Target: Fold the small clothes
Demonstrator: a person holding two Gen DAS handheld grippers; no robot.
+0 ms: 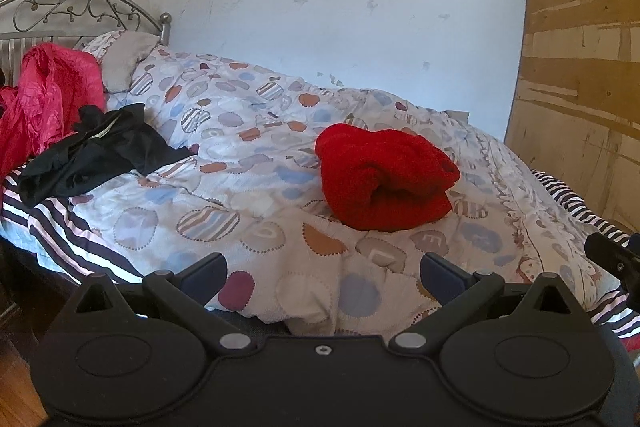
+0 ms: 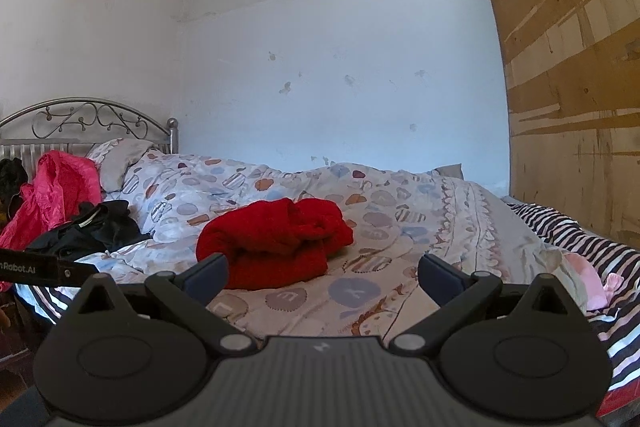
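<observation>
left gripper (image 1: 323, 273) above the near edge of the bed, jaws released and spread wide, nothing between them. right gripper (image 2: 322, 273) likewise over the near side of the bed, jaws released, empty. red fuzzy garment (image 1: 384, 175) bundled in a loose fold on the patterned duvet (image 1: 248, 155), mid-bed, well apart from both grippers; in the right wrist view the same red fuzzy garment (image 2: 276, 241) just beyond the left finger. black garment (image 1: 96, 151) crumpled toward the head end, partly on the duvet and partly on the striped sheet (image 1: 60, 231). pink garment (image 1: 48, 95) heaped behind it against the metal headboard (image 1: 80, 7). grey pillow (image 1: 128, 57) beside the headboard post. brown board (image 1: 580, 67) upright at the foot end, against the white wall (image 1: 340, 7). small pale pink item (image 2: 588, 283) on the striped sheet at the right edge of the right wrist view, kind not discernible.
</observation>
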